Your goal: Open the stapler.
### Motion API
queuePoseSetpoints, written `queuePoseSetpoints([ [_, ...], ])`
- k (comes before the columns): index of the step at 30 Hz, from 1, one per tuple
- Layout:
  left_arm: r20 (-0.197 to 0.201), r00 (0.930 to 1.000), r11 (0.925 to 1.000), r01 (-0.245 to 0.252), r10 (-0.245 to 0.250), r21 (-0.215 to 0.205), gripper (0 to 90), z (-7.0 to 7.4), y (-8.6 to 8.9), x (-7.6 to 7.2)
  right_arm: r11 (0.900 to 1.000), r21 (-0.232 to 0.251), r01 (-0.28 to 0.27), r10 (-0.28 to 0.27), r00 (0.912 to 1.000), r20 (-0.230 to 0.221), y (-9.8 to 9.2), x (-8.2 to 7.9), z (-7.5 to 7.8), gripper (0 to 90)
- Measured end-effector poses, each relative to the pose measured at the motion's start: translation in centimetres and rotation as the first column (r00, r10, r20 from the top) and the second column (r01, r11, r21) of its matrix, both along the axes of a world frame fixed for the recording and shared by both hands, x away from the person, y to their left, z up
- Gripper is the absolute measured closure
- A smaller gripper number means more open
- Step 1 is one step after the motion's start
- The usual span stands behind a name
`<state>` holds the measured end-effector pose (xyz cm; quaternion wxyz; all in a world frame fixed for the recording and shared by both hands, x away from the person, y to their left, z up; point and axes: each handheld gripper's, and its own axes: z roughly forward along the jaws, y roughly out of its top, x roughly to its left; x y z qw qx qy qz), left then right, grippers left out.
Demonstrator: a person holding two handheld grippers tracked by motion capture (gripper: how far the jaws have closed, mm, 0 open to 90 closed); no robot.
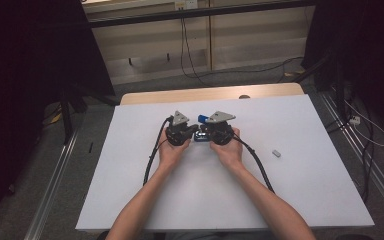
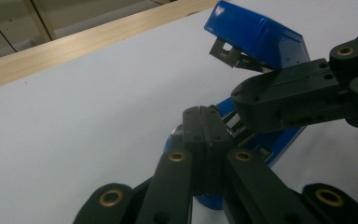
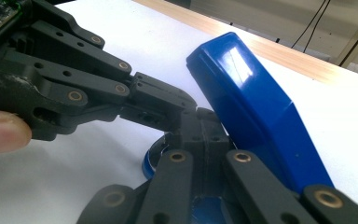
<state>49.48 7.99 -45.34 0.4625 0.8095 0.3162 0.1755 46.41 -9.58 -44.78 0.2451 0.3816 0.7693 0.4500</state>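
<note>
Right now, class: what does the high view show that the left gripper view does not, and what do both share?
High view alone: the person's hands, both forearms, trailing cables, and a small grey piece lying apart on the table. Left gripper view alone: the stapler swung open, its metal mouth exposed, and the left tongs shut. Shared: the blue stapler, both tongs meeting at it, the white table, its wooden edge.

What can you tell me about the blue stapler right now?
The stapler looks like glossy blue plastic with metal inner parts. It lies on the white table near the far wooden edge, its top arm swung up and open, showing the metal staple channel. The shut left gripper and shut right gripper meet at its base, between arm and bottom.
</note>
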Motion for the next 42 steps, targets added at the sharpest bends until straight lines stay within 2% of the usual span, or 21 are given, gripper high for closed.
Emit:
queuePoseSetpoints([
  [11, -0.001, 1.0, 1.0, -0.005, 0.005, -0.001, 90.0, 0.0, -0.1, 0.0, 1.0, 0.01, 0.029, -0.029, 0.9996, 0.003, -0.2, -0.1, 0.5, 90.0],
  [14, 0.015, 0.9999, 0.9997, -0.001, 0.001, 0.023, 90.0, 0.1, -0.2, -0.1, 0.999, 0.011, 0.031, -0.031, 0.9995, 0.004, -0.2, -0.1, 0.6, 90.0],
  [20, 0.006, 1.0, 0.9999, -0.004, 0.004, 0.016, 90.0, 0.1, -0.1, -0.1, 0.999, 0.01, 0.036, -0.036, 0.9993, 0.006, -0.4, -0.2, 0.8, 90.0],
  [22, 0.001, 1.0, 1.0, -0.008, 0.008, 0.002, 90.0, 0.0, -0.1, -0.1, 0.999, 0.01, 0.04, -0.04, 0.9992, 0.01, -0.5, -0.1, 0.9, 90.0],
  [42, -0.012, 0.9999, 0.9998, -0.005, 0.005, -0.019, 90.0, -0.1, 0.1, 0.1, 0.998, 0.01, 0.058, -0.058, 0.9983, 0.013, -0.9, -0.3, 1.4, 90.0],
])
